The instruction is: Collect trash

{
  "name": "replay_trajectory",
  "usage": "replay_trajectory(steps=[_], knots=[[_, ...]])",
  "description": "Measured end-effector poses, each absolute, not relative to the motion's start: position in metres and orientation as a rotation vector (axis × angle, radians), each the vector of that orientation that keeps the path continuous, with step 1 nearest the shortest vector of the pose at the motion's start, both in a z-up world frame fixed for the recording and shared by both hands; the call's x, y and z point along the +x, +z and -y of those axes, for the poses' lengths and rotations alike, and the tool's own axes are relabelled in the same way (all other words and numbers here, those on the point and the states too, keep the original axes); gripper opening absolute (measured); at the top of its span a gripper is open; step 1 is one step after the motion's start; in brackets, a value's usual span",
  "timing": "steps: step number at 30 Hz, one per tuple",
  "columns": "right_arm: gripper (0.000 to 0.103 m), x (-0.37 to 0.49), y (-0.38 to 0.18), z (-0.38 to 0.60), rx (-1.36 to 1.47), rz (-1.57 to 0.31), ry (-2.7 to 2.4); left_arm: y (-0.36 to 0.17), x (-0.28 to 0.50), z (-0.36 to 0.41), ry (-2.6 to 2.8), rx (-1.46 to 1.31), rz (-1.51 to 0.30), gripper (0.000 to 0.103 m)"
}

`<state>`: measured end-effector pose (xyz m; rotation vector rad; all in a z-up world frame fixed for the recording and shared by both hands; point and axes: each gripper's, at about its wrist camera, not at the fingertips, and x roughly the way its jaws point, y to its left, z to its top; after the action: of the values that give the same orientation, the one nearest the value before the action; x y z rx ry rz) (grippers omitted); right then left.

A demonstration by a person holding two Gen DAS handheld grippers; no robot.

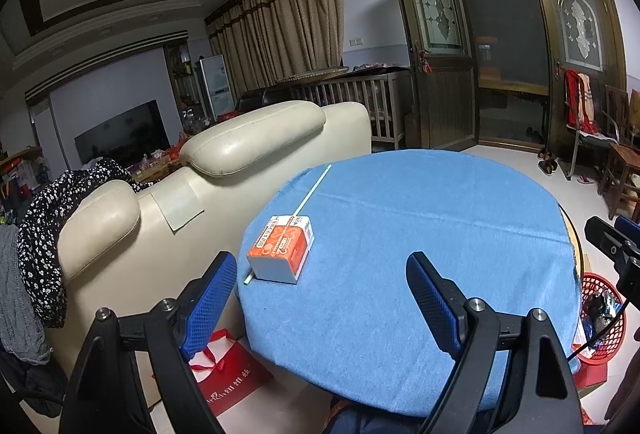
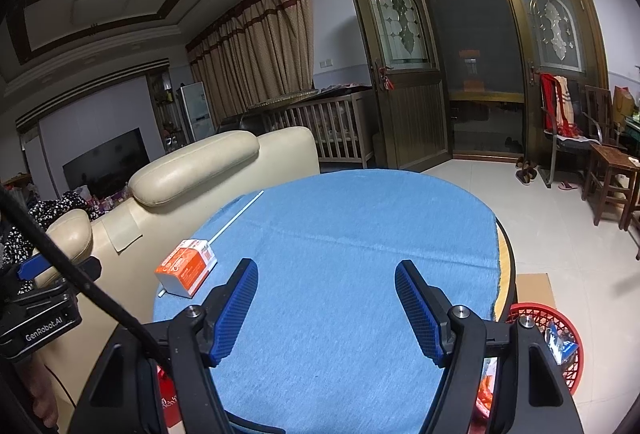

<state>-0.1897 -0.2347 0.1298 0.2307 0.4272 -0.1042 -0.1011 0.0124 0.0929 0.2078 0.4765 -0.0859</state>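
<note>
An orange and white tissue pack (image 1: pixel 282 252) (image 2: pixel 187 266) lies near the left edge of a round table under a blue cloth (image 1: pixel 420 234) (image 2: pixel 352 234). A thin white stick (image 1: pixel 310 194) (image 2: pixel 236 214) runs under the pack toward the far edge. My left gripper (image 1: pixel 322 274) hovers open over the near left of the table, the pack just ahead between its blue fingers. My right gripper (image 2: pixel 326 282) hangs open above the bare cloth, nothing between its fingers. A red basket (image 1: pixel 602 318) (image 2: pixel 554 338) holding trash stands on the floor at the table's right.
A cream leather sofa (image 1: pixel 224 170) (image 2: pixel 192 170) backs against the table's left side, with a dark floral garment (image 1: pixel 52 226) draped over it. A red gift bag (image 1: pixel 228 370) sits on the floor below. Wooden chairs (image 2: pixel 612 170) and a flat cardboard sheet (image 2: pixel 534 288) are at the right.
</note>
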Motion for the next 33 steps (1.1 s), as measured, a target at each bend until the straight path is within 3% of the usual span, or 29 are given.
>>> replay_trajectory(steps=[33], knots=[[0.074,-0.186,0.1302,0.2333,0.23,-0.436,-0.102,0.0899,-0.1029,-0.0118,-0.089,0.221,-0.479,0.087]])
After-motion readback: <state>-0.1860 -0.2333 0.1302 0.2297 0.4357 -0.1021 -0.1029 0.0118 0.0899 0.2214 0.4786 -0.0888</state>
